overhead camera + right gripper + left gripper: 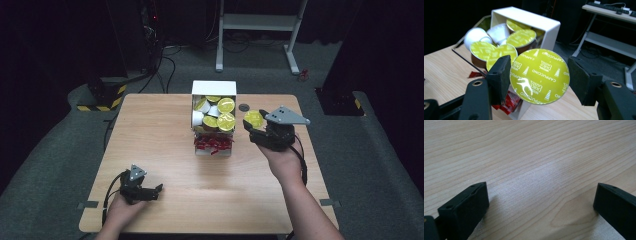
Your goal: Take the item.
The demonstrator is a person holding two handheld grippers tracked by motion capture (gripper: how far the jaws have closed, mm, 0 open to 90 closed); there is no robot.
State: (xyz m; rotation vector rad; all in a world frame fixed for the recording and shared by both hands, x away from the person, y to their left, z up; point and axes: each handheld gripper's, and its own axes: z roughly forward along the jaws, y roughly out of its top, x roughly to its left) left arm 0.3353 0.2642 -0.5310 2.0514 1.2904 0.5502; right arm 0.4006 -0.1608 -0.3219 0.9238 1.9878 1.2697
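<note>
My right gripper is shut on a coffee capsule with a yellow-green foil lid printed "Cappuccino"; the same capsule hangs just right of the white box. That box holds several more capsules, some with yellow-green lids, some white bodies. Below them lie red sachets in a clear compartment. My left gripper rests low over the table near its front left, jaws open, nothing between them; its fingers hover above bare wood.
The wooden table has a small dark round grommet behind the held capsule. A white metal desk frame stands on the floor beyond the table. Yellow-black striped blocks sit at the far left corner.
</note>
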